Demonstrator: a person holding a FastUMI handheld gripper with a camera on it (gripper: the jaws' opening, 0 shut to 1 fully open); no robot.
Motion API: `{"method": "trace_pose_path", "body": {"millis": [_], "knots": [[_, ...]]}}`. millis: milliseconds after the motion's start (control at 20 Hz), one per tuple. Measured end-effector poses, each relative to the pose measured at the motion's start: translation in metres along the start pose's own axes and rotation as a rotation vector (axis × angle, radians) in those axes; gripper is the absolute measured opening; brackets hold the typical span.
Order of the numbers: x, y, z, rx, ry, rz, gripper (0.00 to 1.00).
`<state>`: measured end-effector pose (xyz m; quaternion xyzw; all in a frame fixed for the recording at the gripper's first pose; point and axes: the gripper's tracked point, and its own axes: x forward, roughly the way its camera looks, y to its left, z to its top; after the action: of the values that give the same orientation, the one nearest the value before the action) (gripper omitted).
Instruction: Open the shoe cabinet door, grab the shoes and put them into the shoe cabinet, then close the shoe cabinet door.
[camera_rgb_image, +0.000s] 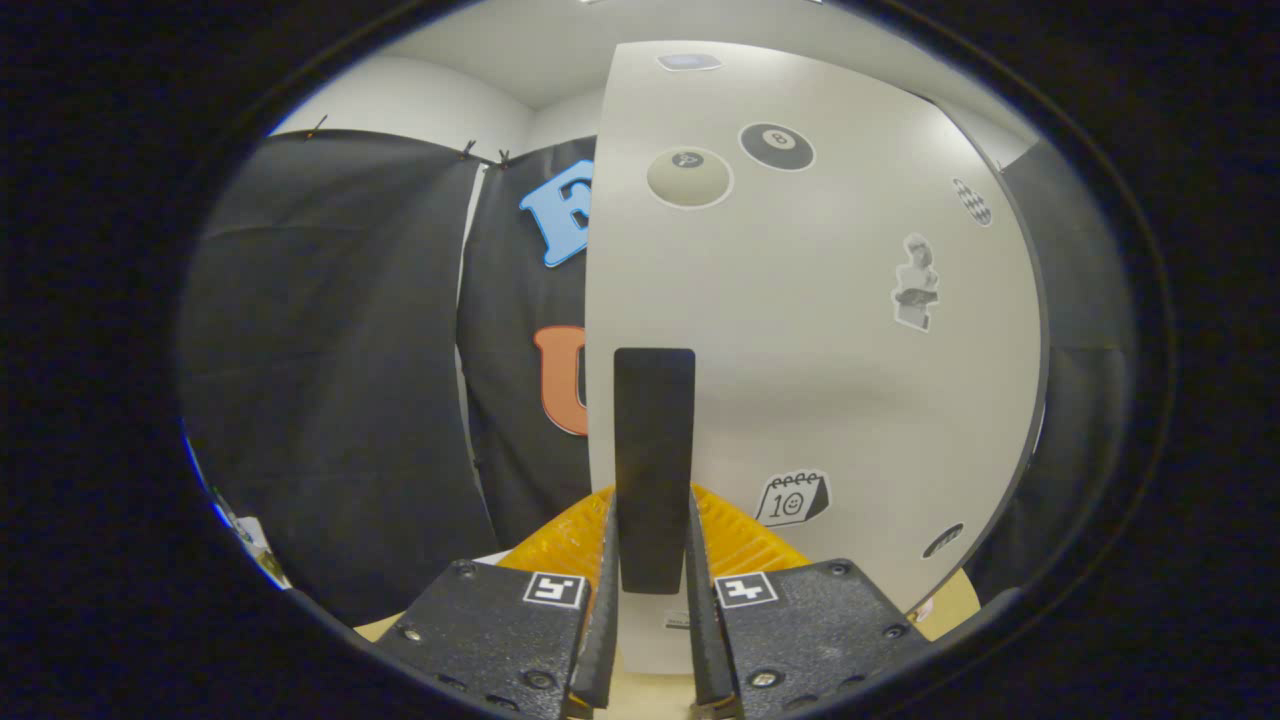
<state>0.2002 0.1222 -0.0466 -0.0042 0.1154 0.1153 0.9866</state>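
Black door handle (654, 468) caught upright between the two fingers, long axis vertical, lower end sunk between the fingertips and upper end rising well beyond them. Fixed near the left edge of the pale shoe cabinet door (820, 330), with the door's broad face spreading off to the right and far. Gripper (650, 545) closed on the handle, one finger (606, 580) pressing its left side, the other its right, both touching. Judged as the door-opening step, with the door seemingly already swung some way, given the free left edge standing against the booth's black cloth; shoes and cabinet interior out of sight, so most of the task apparently ahead. Coming move turning on that one relation: handle dead ahead and centred, hinge side presumably off to the right, so a pull likely sweeping in an arc rather than straight back; slip along the smooth vertical bar the likeliest risk.

Counted: one handle, one door, two fingers, one square marker (555, 589) on each finger mount. Seven stickers on the door: two billiard balls (777, 146) side by side near the top, a small badge above them, a checkered oval far right, a statue bust, a calendar (792, 498) low beside the handle, a dark oval lower right. Orange ribbed plastic (570, 540) behind the fingers.
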Motion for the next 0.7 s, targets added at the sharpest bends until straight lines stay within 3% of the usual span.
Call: {"method": "trace_pose_path", "body": {"millis": [300, 700], "knots": [[-0.055, -0.006, -0.006, 0.024, -0.004, 0.093, 0.31], [-0.129, -0.031, -0.011, 0.058, -0.007, 0.137, 0.3]]}}
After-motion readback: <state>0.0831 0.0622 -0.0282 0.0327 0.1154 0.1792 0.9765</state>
